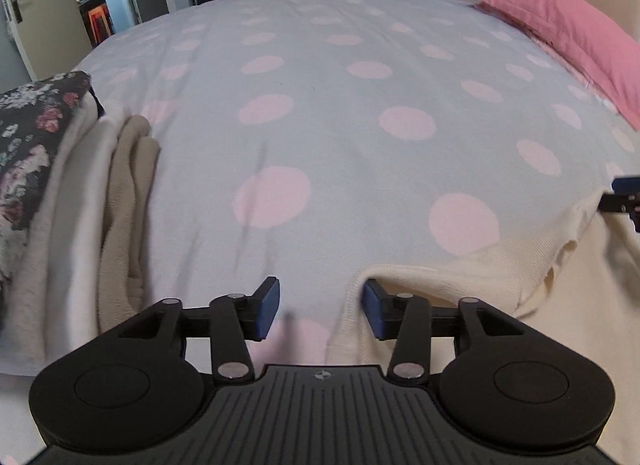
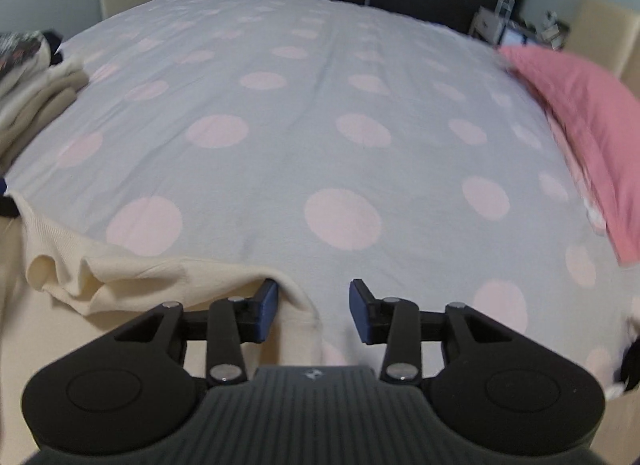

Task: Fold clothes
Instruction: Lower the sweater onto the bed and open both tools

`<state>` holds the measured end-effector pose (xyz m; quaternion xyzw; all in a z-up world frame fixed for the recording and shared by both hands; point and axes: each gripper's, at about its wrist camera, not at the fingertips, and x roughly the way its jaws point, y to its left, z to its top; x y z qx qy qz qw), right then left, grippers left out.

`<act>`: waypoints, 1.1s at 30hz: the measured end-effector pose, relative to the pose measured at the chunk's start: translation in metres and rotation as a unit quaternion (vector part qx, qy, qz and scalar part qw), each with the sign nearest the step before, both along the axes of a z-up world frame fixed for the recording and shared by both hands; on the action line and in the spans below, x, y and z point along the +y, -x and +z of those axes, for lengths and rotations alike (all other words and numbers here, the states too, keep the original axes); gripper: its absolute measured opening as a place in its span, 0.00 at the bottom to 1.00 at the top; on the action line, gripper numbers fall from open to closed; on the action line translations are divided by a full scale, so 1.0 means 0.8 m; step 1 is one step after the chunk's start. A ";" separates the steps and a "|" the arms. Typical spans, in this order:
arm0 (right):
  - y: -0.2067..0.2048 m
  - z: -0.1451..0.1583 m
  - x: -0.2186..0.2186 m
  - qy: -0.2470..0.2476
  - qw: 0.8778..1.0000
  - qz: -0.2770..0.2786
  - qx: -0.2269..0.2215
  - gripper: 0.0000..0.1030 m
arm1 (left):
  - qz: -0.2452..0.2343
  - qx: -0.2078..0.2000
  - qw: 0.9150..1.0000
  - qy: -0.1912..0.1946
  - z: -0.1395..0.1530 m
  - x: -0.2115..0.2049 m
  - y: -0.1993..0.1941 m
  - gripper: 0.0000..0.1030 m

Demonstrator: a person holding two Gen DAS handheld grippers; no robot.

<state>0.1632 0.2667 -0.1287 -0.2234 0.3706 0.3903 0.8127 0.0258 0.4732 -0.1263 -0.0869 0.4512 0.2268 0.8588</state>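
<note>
A cream knitted garment (image 1: 472, 281) lies on the near edge of the bed, its ribbed top edge across the spotted cover. My left gripper (image 1: 320, 311) is open at the garment's left corner, whose edge sits between the blue pads. My right gripper (image 2: 313, 311) is open at the garment's right corner (image 2: 172, 281), the cloth edge between its pads. The right gripper's tip shows at the far right of the left wrist view (image 1: 626, 195).
A stack of folded clothes (image 1: 80, 193), beige and white with a dark floral piece on top, sits on the bed's left side and also shows in the right wrist view (image 2: 36, 77). A pink pillow (image 1: 568, 37) lies at the right. The white cover with pink dots (image 1: 320, 105) stretches ahead.
</note>
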 end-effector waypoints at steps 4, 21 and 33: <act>0.007 0.021 -0.019 -0.026 1.000 0.004 0.016 0.41 | 0.000 0.003 1.000 -0.003 0.011 -0.002 0.004 0.47; 0.050 -0.034 0.036 -0.034 0.990 0.115 0.081 0.24 | -0.116 0.026 0.992 0.030 -0.052 -0.072 -0.005 0.32; 0.031 -0.015 0.045 -0.063 0.991 0.089 0.077 0.26 | -0.046 -0.080 0.996 0.018 -0.023 -0.035 -0.036 0.40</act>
